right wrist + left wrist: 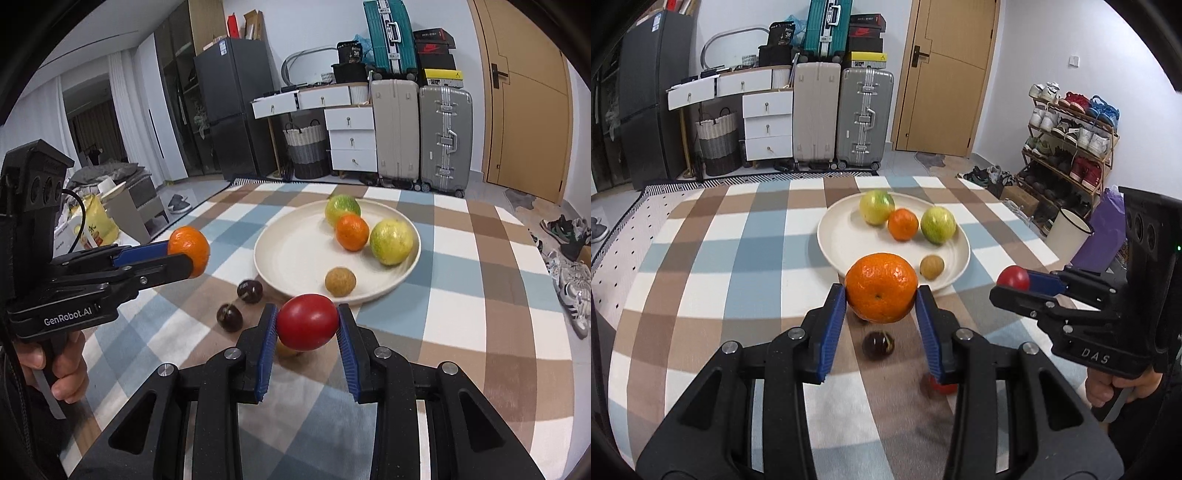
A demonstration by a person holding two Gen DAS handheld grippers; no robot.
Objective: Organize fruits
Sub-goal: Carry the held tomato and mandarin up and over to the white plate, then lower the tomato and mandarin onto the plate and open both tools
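On a checked worktop (738, 258) in a cluttered room, the left hand-held gripper (881, 295) grasps an orange (881, 286) and the right hand-held gripper (307, 323) a red tomato (307, 321), both near the plate (295, 251); the round fruit could slip and roll off.
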